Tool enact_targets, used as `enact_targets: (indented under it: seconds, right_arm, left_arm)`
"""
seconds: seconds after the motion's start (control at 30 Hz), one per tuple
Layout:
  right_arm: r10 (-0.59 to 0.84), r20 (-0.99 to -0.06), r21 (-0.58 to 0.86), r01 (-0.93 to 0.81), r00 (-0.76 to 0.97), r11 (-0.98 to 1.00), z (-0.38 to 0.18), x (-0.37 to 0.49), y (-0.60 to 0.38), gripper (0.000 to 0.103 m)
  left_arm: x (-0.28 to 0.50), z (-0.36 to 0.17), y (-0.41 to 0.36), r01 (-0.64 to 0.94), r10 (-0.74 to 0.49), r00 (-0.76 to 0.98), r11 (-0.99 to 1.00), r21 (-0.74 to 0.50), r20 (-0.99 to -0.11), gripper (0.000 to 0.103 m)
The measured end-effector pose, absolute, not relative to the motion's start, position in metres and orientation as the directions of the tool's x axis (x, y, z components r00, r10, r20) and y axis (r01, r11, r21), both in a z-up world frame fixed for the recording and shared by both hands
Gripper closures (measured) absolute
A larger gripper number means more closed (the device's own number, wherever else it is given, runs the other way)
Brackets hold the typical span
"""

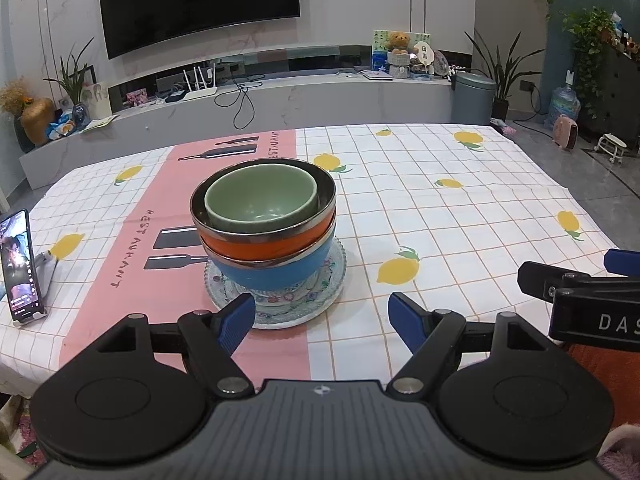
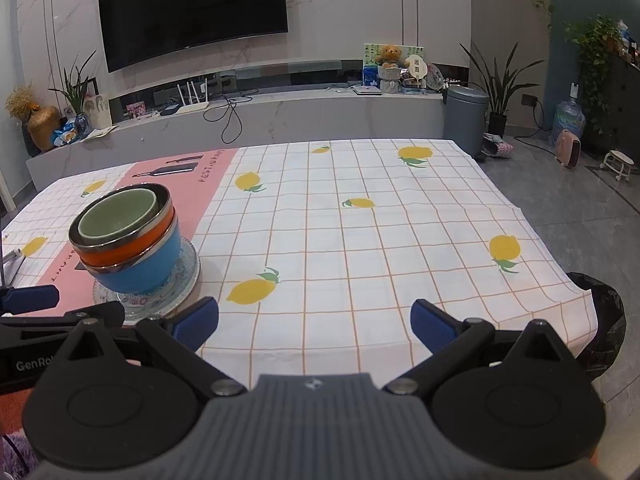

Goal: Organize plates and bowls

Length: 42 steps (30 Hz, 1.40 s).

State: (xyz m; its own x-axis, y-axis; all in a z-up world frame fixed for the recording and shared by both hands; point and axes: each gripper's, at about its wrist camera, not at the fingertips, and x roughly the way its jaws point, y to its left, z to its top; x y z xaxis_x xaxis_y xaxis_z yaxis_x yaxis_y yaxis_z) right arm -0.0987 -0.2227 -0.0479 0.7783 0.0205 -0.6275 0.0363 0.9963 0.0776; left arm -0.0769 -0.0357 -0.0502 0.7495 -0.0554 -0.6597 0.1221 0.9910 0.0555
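Note:
A stack stands on the table: a green bowl [image 1: 262, 200] nested in an orange steel-rimmed bowl [image 1: 266, 246], in a blue bowl [image 1: 276, 276], on patterned plates [image 1: 328, 296]. The stack also shows in the right wrist view: green bowl [image 2: 118, 216], orange bowl [image 2: 128, 252], blue bowl [image 2: 140, 272], plates [image 2: 186, 280]. My left gripper [image 1: 322, 320] is open and empty, just in front of the plates. My right gripper [image 2: 314, 322] is open and empty, to the right of the stack over the tablecloth. Its body shows at the right edge of the left wrist view [image 1: 580, 296].
A lemon-patterned tablecloth [image 1: 440, 220] with a pink strip covers the table. A phone on a stand [image 1: 20, 268] sits at the left edge. Behind are a TV wall, a low shelf and a grey bin [image 2: 464, 116]. The table's right edge drops to the floor.

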Motion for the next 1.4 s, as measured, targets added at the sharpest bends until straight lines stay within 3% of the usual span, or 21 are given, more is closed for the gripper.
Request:
enact_targets:
  seconds: [1.4]
  right_arm:
    - [0.023, -0.639, 0.078, 0.035, 0.769, 0.996, -0.0531, -0.0966, -0.2221, 0.003]
  left_arm:
    - [-0.0753, -0.0543, -0.0357, 0.122, -0.064, 0.741, 0.992, 0.040, -0.668, 0.014]
